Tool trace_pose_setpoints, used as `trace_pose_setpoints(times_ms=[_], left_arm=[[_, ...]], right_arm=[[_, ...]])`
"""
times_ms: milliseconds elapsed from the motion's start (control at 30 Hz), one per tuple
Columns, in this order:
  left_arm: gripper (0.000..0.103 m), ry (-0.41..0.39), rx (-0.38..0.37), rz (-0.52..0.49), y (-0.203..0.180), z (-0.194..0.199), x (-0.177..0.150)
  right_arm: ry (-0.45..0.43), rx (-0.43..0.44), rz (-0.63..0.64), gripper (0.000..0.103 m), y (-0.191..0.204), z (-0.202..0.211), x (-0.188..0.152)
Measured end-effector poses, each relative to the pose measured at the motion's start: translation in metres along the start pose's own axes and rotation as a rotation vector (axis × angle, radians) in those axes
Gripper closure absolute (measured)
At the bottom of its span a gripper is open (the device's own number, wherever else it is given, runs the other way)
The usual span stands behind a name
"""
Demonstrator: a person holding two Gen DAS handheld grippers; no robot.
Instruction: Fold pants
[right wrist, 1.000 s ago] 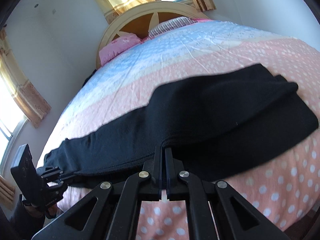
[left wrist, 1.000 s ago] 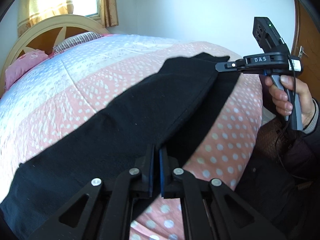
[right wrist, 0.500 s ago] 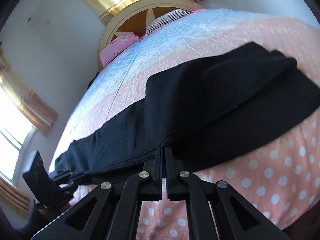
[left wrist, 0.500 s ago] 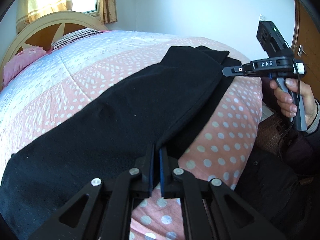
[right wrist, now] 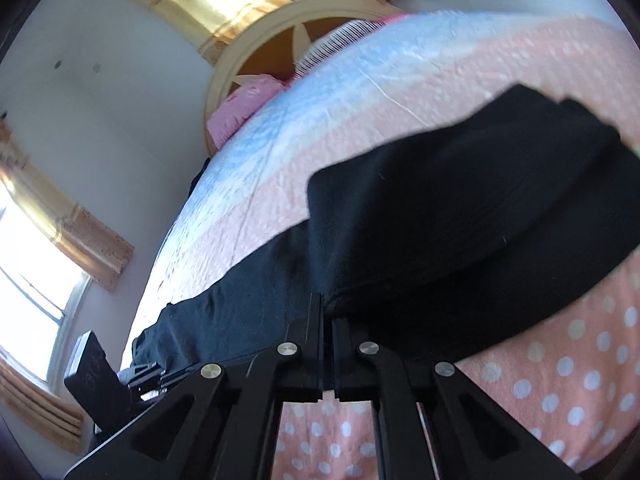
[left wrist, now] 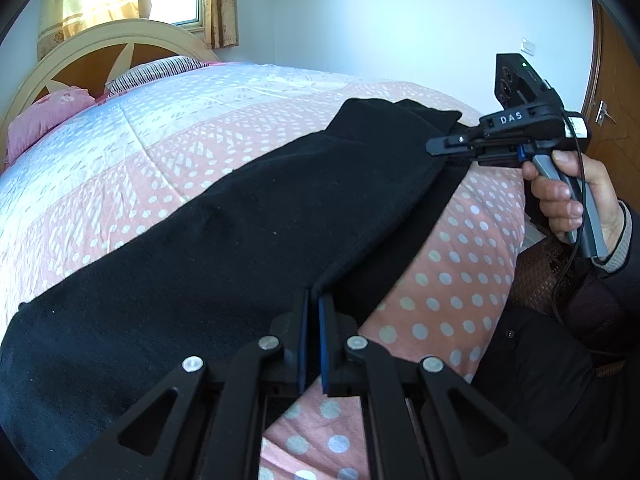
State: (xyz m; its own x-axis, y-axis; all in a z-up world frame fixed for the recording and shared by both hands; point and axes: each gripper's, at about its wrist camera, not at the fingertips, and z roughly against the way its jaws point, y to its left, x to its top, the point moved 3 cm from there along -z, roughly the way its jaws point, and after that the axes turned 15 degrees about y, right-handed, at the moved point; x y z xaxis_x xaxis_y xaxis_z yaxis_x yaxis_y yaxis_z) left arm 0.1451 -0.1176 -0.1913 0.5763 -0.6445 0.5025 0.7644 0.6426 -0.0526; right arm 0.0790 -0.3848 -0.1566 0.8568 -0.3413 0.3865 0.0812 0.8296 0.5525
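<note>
Black pants (left wrist: pixel 248 216), lengthwise on bed (left wrist: pixel 132 152): left gripper (left wrist: pixel 313 304) at six o'clock, right gripper (right wrist: pixel 327 304), both pinching near edge, likely to carry the fold across.

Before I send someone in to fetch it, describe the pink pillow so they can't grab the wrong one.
Look at the bed with the pink and blue dotted quilt, then at its arched cream headboard. The pink pillow lies against it at the quilt's edge; unlike the striped pillow beside it, it is plain pink with faint flowers.
</note>
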Motion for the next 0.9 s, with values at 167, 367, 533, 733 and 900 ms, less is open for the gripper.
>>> trace_pose_setpoints(times_ms=[167,367,533,733,900], left_arm=[[0.098,0.002,0.007,-0.045,-0.005,0.004,-0.007],[0.098,0.013,-0.013,-0.04,-0.004,-0.003,-0.01],[0.093,0.013,-0.005,-0.058,-0.007,0.003,-0.013],[0.089,-0.035,-0.024,-0.058,-0.001,0.028,-0.025],[0.073,-0.056,0.023,0.018,0.026,0.032,-0.028]], right_arm=[[0.029,-0.084,0.03,0.101,-0.002,-0.003,-0.017],[0.066,-0.123,0.015,0.101,-0.014,-0.018,-0.013],[0.029,-0.151,-0.002,0.093,-0.021,-0.009,-0.012],[-0.117,-0.311,0.042,0.084,-0.01,0.026,-0.01],[-0.141,-0.309,0.103,0.084,0.009,0.026,0.001]])
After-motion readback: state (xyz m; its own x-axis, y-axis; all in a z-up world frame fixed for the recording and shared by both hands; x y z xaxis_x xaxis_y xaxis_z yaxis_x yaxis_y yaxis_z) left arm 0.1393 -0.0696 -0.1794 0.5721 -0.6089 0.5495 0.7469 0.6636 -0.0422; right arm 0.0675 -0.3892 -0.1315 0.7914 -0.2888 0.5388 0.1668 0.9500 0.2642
